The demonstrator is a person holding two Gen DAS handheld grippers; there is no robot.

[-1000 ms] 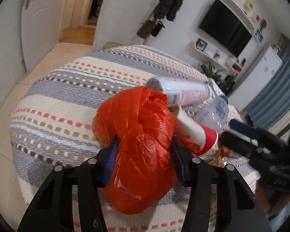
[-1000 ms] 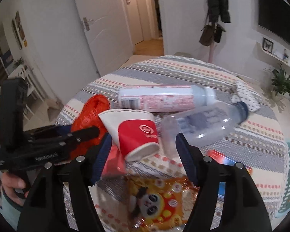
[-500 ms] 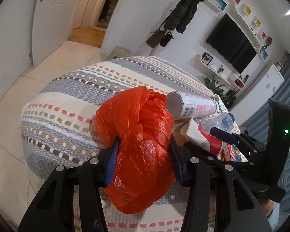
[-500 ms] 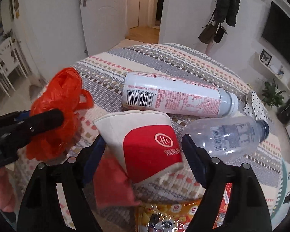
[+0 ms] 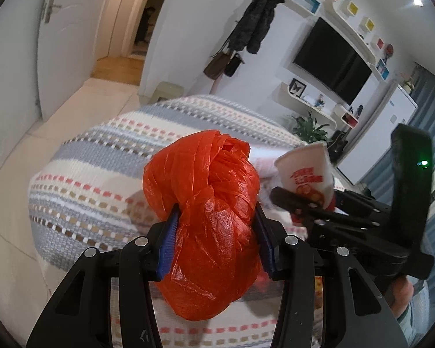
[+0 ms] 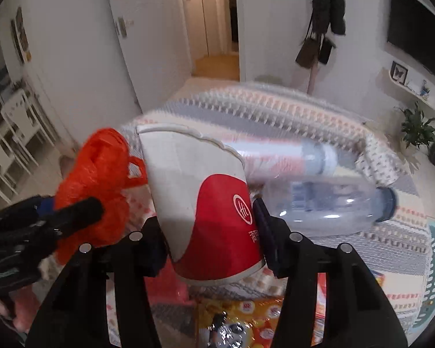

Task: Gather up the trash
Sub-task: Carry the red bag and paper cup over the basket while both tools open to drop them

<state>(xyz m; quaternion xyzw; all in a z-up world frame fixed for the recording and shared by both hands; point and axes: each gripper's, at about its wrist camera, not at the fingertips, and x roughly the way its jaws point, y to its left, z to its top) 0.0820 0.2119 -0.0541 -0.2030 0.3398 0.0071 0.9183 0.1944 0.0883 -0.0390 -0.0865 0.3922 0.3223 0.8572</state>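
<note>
Now the right tool (image 6: 214,232), whose jaws have just been closing, grips the paper cup (image 6: 206,203) above the tabletop (image 6: 348,121); squeeze gently. Beside it the left tool (image 5: 214,240) clamps the orange bag (image 5: 208,217); bottles (image 6: 333,203) wait behind.

bag (image 5: 208,217) btwn ur left pads, above tablecloth (image 5: 101,156) | cup (image 6: 206,203) right of bag | bottles (image 6: 333,203) behind cup, lying on cloth

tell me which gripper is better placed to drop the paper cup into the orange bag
Right. The right gripper has just closed on the paper cup; the left gripper is occupied clamping the orange bag.
</note>
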